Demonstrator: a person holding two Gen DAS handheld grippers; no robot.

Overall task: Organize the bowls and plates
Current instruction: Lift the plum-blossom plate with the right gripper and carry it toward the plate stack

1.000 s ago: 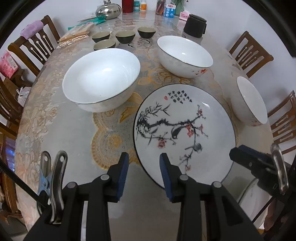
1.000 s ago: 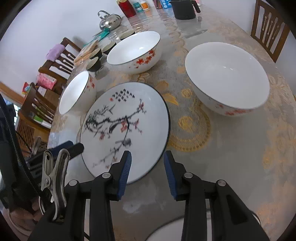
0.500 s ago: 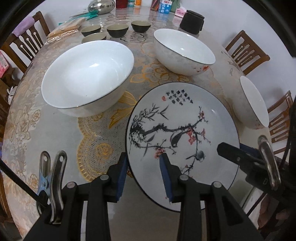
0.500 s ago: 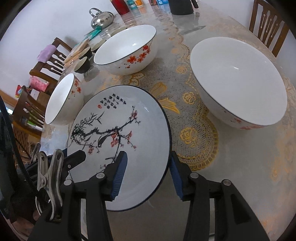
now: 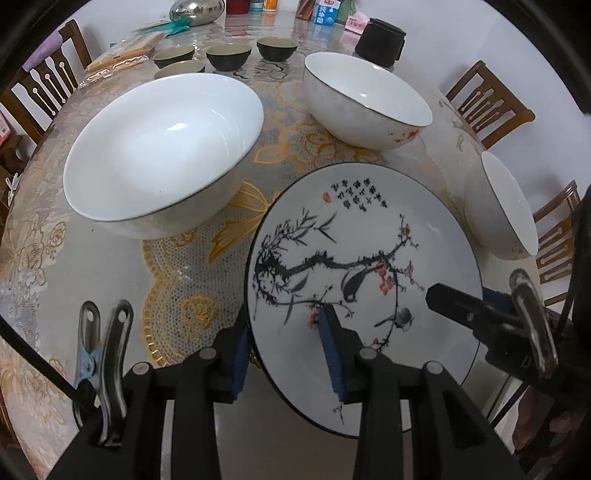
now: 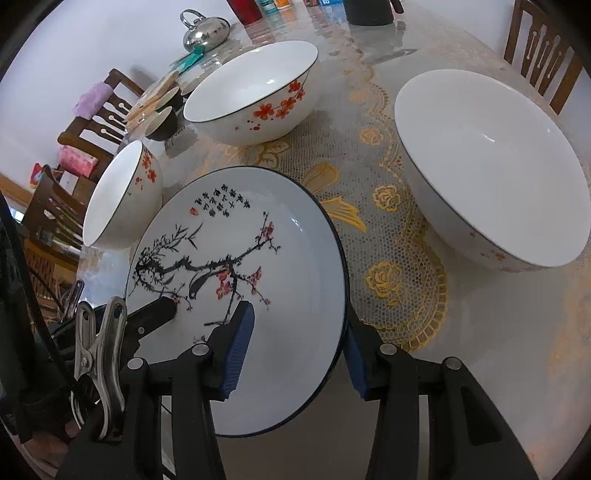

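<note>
A white plate painted with a plum branch and a bird (image 5: pixel 369 236) (image 6: pixel 236 240) lies near the table's front edge. My left gripper (image 5: pixel 284 343) is open and straddles the plate's left rim, one finger above and one outside. My right gripper (image 6: pixel 299 332) is open and straddles the plate's opposite rim the same way. A large white bowl (image 5: pixel 162 147) (image 6: pixel 491 166) stands beside the plate. A medium bowl with red flowers (image 5: pixel 365 99) (image 6: pixel 255 88) stands behind it. A small flowered bowl (image 5: pixel 502 210) (image 6: pixel 122 195) stands on the other side.
Several small dark cups (image 5: pixel 229 55) stand at the back with a steel kettle (image 6: pixel 205 31), a black jug (image 5: pixel 380 37), cartons and jars. Wooden chairs (image 5: pixel 487 103) ring the table (image 5: pixel 55 251). The tablecloth has gold lace.
Both grippers have moved forward from the table's near edge onto the plate, so that each now has the plate's rim between its fingers. The bowls have not moved.
</note>
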